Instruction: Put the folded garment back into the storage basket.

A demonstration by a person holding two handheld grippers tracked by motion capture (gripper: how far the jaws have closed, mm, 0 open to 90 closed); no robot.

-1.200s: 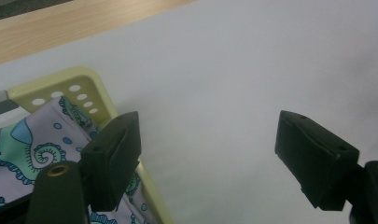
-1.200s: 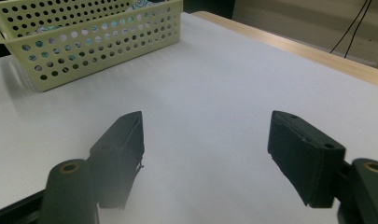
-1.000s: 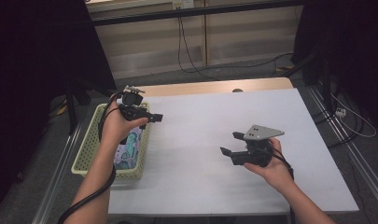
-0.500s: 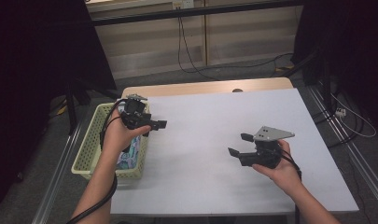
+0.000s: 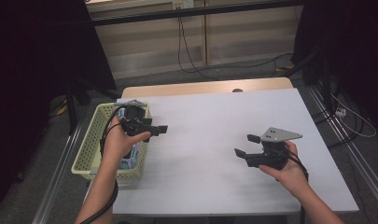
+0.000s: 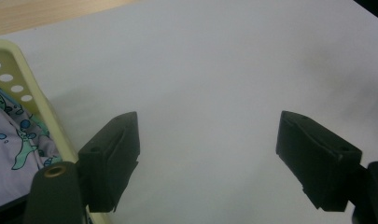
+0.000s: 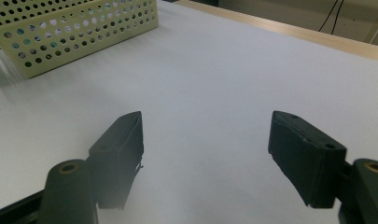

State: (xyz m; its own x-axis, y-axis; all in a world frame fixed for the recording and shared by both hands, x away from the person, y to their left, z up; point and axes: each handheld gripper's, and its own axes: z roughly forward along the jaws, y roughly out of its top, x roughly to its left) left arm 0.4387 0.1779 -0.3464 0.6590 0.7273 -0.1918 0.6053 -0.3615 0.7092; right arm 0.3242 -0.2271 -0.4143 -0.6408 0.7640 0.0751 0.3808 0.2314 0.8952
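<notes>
The setting is a laboratory-type recording station, not a domestic room. The landmark is a white table [image 5: 214, 140] with a pale wood edge along its far side. Beyond the table stand plain beige wall panels [image 5: 196, 42] with a socket [image 5: 183, 4] high on them and black cables [image 5: 210, 65] hanging to the grey floor. Dark curtains [image 5: 32, 56] enclose both sides of the table. Metal rails [image 5: 338, 135] run along its right side.

Basket [image 5: 89, 150] on table's [image 5: 214, 116] left edge holds cloth [image 5: 130, 156].
</notes>
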